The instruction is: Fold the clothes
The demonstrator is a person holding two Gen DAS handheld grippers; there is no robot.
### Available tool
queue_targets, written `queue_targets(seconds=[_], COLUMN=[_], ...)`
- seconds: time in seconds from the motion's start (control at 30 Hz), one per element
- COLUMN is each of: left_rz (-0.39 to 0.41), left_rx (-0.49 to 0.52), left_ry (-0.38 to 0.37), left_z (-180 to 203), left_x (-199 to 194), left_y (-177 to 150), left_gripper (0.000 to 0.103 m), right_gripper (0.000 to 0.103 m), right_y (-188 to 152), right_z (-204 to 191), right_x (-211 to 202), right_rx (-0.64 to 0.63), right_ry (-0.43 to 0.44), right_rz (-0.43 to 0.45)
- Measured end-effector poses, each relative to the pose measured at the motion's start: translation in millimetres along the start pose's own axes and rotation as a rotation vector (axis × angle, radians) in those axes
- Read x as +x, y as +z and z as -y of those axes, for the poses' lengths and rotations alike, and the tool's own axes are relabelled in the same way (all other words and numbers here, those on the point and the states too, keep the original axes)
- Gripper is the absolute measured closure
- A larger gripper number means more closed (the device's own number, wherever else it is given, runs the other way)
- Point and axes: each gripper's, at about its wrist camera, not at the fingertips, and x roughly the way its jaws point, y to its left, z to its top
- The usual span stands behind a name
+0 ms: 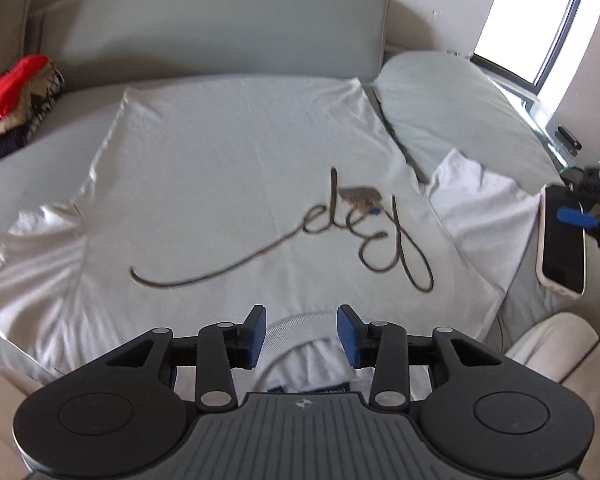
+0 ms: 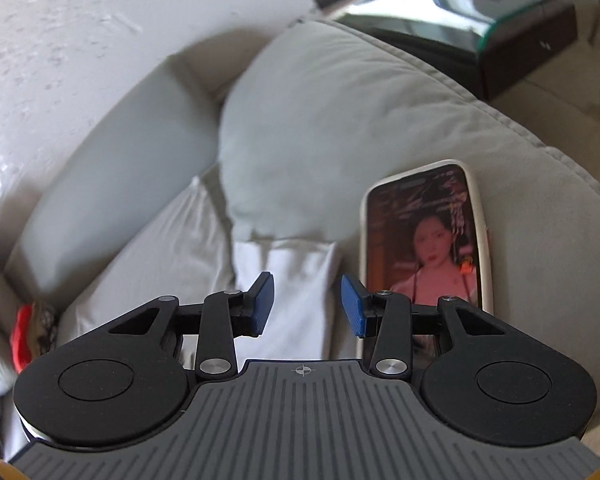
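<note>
A phone and pillow crowd the T-shirt's right sleeve; its left side lies open.

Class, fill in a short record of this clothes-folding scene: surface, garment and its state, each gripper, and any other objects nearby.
surface: grey sofa
garment: white T-shirt, spread flat, script print facing up, collar nearest the left gripper
left gripper: open, above the collar, nothing between the pads
right gripper: open, above the shirt's sleeve, holding nothing
phone: lying on the sofa beside that sleeve, screen lit
pillow: at the shirt's far right corner
other clothes: red and patterned heap at the far left
</note>
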Motion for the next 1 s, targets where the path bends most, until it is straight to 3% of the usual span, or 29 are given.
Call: queue_targets(seconds=[0.33, 0.4, 0.43, 0.53, 0.8, 1.0], left_rz=[-0.048, -0.048, -0.048, -0.045, -0.025, 0.003], left_rx=[-0.037, -0.039, -0.04, -0.042, -0.066, -0.097], left_ry=[0.02, 0.022, 0.022, 0.019, 0.015, 0.017], left_z=[-4.8, -5.3, -5.6, -6.0, -11.4, -21.2], left_x=[15.2, 15.5, 15.6, 14.3, 7.8, -4.1], left_y=[-7.9, -8.1, -8.2, -9.3, -14.8, -19.9], left_gripper=[0.065, 0.065, 0.065, 0.065, 0.065, 0.065], right_gripper=[0.07, 0.086, 0.101, 0.102, 0.102, 0.102], right_y=[11.6, 11.8, 11.5, 8.9, -18.1, -87.1], right_z=[5.8, 3.7, 1.9, -4.4, -61.6, -126.4], right_x=[38.5, 41.8, 41.6, 37.4, 12.9, -10.2], right_rx=[0.034, 0.007, -0.016, -0.082, -0.414, -0.764], right_ry=[-0.05, -0.07, -0.076, -0.062, 0.006, 0.079], right_rz=[-0.077, -0.058, -0.04, 0.012, 0.122, 0.145])
